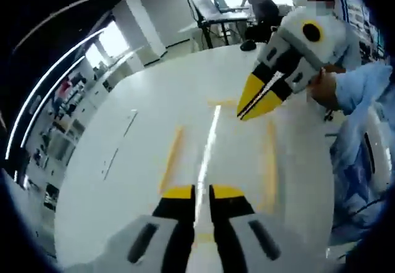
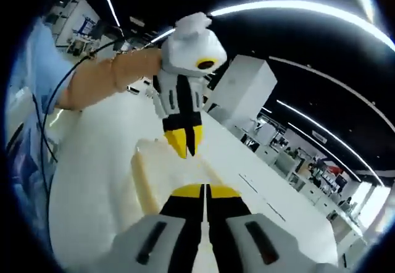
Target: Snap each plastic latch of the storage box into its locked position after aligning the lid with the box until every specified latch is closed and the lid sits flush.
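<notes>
Jaws pressed together on our left gripper (image 1: 202, 191) and right gripper (image 2: 205, 189), we hover over the pale translucent plastic box lid (image 2: 162, 177), empty-handed, likely ready to press latches.

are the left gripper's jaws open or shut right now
Shut. In the left gripper view, the left gripper's yellow-tipped jaws stand side by side with a thin slit between them, holding nothing, above the white table.

Two grippers: the left gripper (image 1: 202, 191) at 6 o'clock in the left gripper view, the right gripper (image 1: 256, 103) at 1 o'clock. One white table (image 1: 154, 100). One pale storage box (image 2: 151, 177) in the right gripper view.
</notes>
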